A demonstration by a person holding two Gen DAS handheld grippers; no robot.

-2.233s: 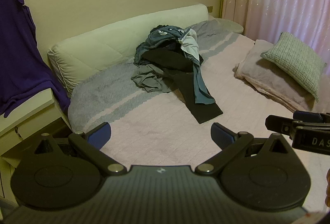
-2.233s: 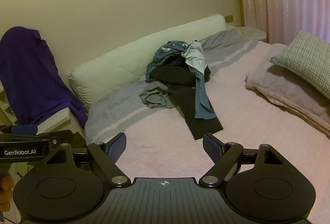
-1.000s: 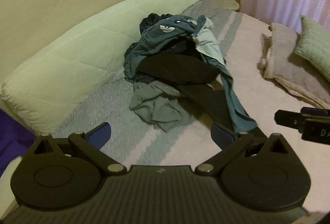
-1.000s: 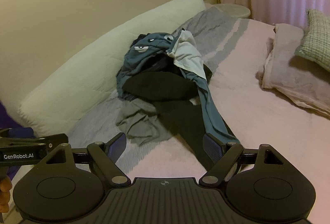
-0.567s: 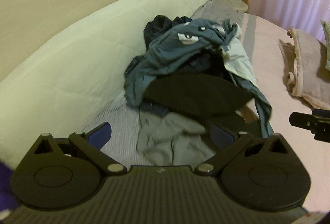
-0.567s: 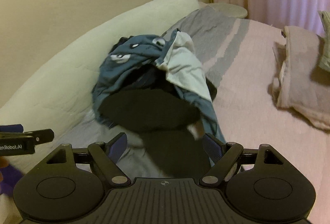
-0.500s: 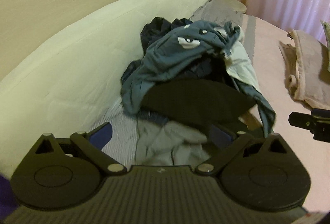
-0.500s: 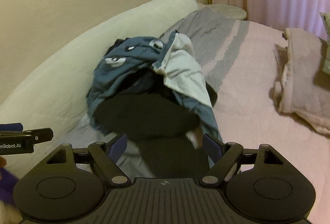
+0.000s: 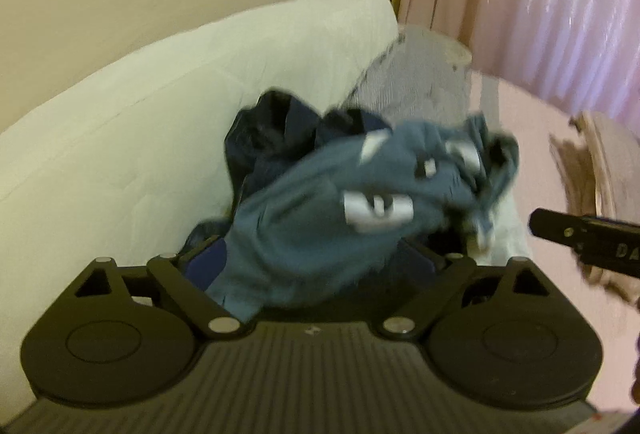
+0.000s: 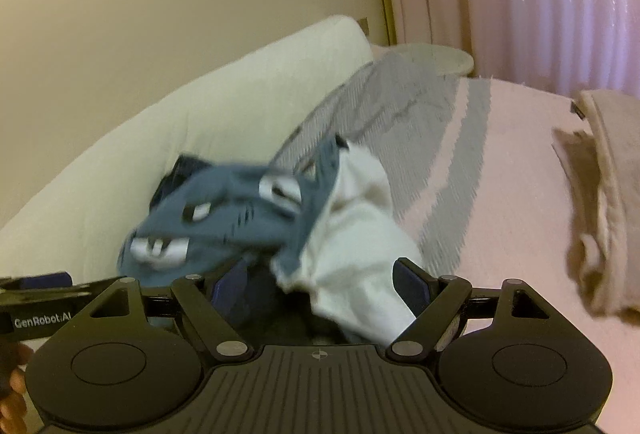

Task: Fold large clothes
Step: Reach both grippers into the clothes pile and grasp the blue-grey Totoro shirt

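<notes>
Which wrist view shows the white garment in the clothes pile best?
The right wrist view: the white garment lies broad and unobstructed beside the blue printed garment. In the left wrist view only a pale sliver shows behind the blue printed garment.

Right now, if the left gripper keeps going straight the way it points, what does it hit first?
Most likely the blue-grey printed garment atop the clothes pile, already bulging between the open left gripper's fingers; blur hides whether they touch.
</notes>
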